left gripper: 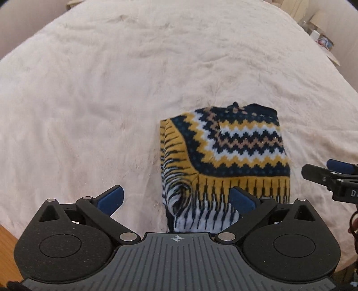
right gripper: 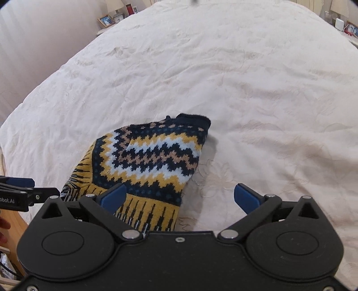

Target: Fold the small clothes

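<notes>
On the pale bed (left gripper: pixel 89 89), the left wrist view shows a folded patterned sweater (left gripper: pixel 226 156) beyond the left gripper (left gripper: pixel 176 198), fingers spread and empty, while the right wrist view shows the right gripper (right gripper: pixel 179 199) likewise released, suggesting folding is done.

Home bedroom: bed (right gripper: pixel 246 78), bedside lamp (right gripper: pixel 114 5), framed photo (right gripper: pixel 106 20)

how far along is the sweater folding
Done, it seems: the patterned sweater lies as a compact folded bundle on the bedspread. In hand: nothing; the left hand-held gripper and right hand-held gripper are both open. Left: perhaps tidying the loose near edge.
</notes>
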### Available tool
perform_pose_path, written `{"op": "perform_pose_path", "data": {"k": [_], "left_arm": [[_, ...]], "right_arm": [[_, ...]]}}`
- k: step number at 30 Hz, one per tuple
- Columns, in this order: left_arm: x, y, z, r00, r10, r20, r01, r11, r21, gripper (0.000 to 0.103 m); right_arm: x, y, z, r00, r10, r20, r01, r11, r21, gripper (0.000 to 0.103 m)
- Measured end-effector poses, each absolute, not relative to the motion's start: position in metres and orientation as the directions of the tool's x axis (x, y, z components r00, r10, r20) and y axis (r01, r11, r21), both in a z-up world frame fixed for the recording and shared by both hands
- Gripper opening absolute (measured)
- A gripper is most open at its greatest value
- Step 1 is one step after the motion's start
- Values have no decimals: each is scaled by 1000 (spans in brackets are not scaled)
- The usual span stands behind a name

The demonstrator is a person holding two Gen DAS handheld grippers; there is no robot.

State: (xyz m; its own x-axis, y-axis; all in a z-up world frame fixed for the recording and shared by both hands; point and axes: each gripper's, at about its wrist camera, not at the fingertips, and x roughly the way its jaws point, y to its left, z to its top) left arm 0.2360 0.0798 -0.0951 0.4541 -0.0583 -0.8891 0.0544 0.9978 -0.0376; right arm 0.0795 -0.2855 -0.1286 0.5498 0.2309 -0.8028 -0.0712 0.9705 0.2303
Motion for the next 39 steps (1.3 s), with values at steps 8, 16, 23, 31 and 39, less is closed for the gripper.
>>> {"op": "perform_pose_path", "data": {"k": [8, 16, 23, 31, 39], "left_arm": [[227, 61, -76, 476, -10, -879, 60, 998, 21, 103], [222, 54, -60, 494, 54, -868, 65, 993, 99, 102], [214, 58, -49, 530, 94, -843, 50, 989, 142, 101], [192, 74, -49, 496, 46, -867, 82, 992, 100, 101], [168, 93, -51, 469, 32, -882, 100, 991, 89, 101]], "right_arm": [[65, -294, -115, 592, 246, -768, -66, 964, 258, 103], [55, -292, -103, 608, 226, -761, -65, 970, 235, 103], [45, -280, -98, 599, 184, -779, -50, 980, 194, 103], [16, -254, -87, 589, 104, -801, -19, 993, 116, 103], [-17, -228, -73, 608, 52, -792, 20, 997, 81, 102]]}}
